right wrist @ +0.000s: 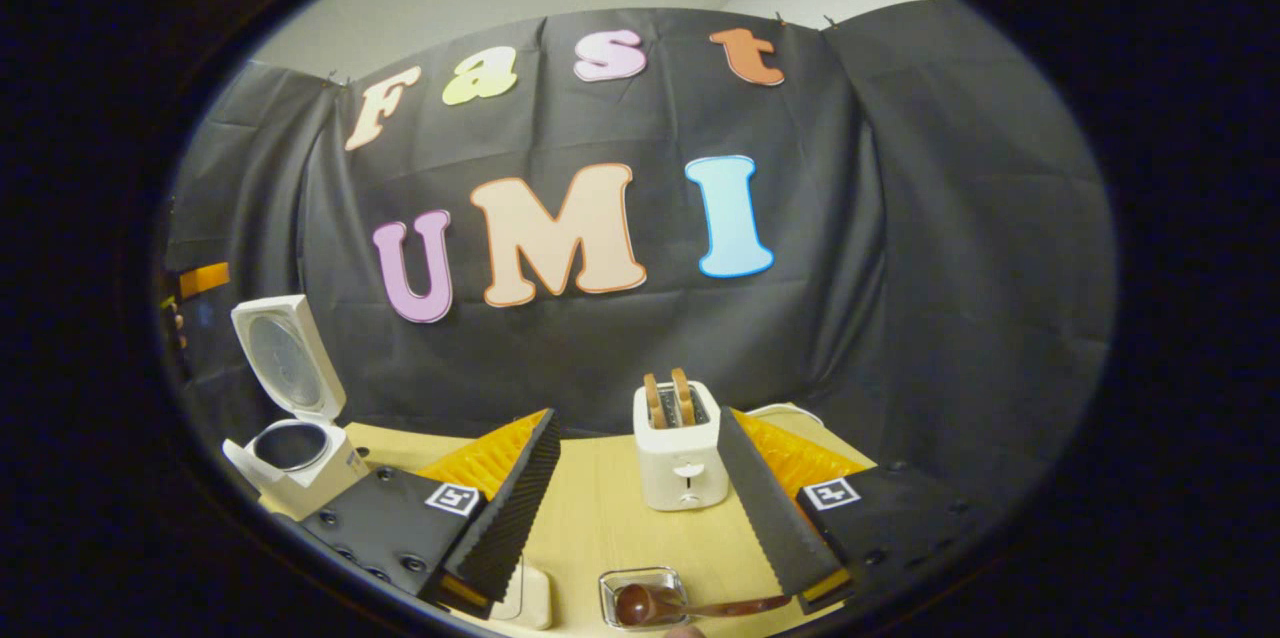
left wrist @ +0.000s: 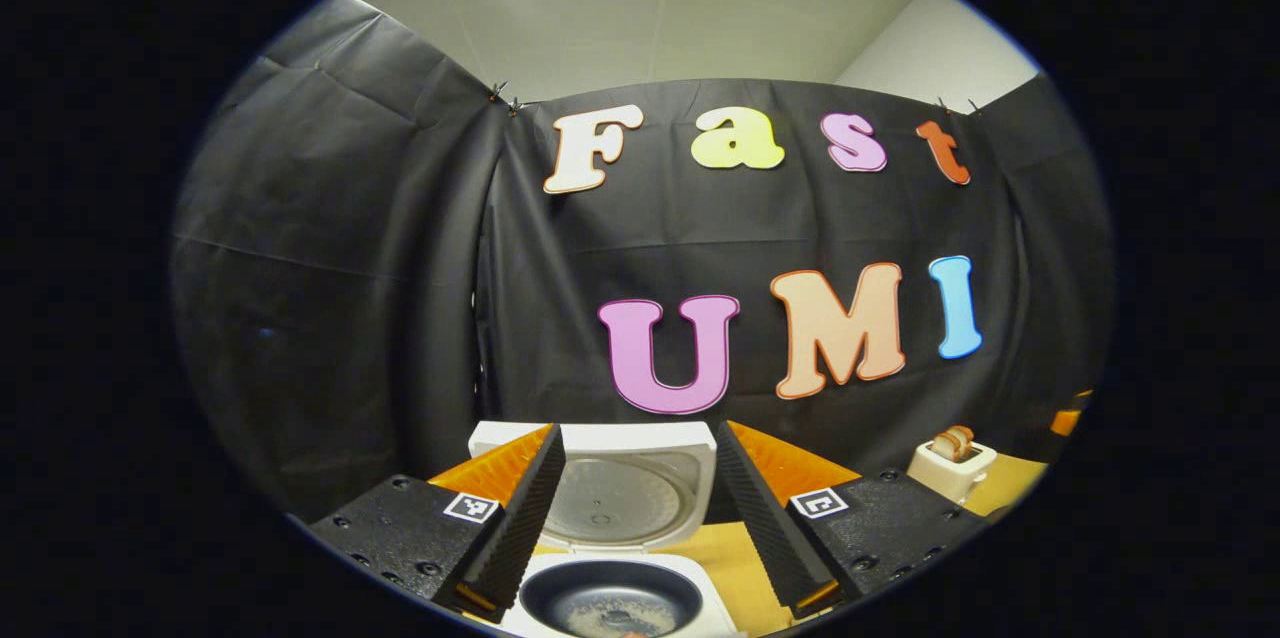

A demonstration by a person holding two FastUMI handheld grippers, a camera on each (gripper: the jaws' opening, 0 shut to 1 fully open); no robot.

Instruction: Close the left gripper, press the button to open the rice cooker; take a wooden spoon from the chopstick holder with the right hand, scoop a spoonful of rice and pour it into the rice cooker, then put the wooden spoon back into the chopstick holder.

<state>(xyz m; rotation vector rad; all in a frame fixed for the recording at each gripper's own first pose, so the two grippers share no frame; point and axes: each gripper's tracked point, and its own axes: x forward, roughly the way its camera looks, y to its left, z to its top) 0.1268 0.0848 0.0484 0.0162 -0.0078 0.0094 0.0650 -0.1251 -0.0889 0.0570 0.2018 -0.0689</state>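
The rice cooker (left wrist: 610, 558), at the bottom middle, is already opened. The left gripper (left wrist: 632, 518) is held wide. The right gripper (right wrist: 640, 528) is wide too; the wooden spoon (right wrist: 660, 606) lies at the bottom in a small dish (right wrist: 612, 586), not gripped. The spoon's return to its holder is left.

The left gripper (left wrist: 632, 518) hangs with jaws spread wide above an open white rice cooker (left wrist: 612, 590) on a wooden desk (left wrist: 735, 568). The cooker's lid (left wrist: 610, 493) stands upright behind its dark inner pot (left wrist: 612, 600). Well off to the right, a white toaster (left wrist: 952, 466) holds bread slices.
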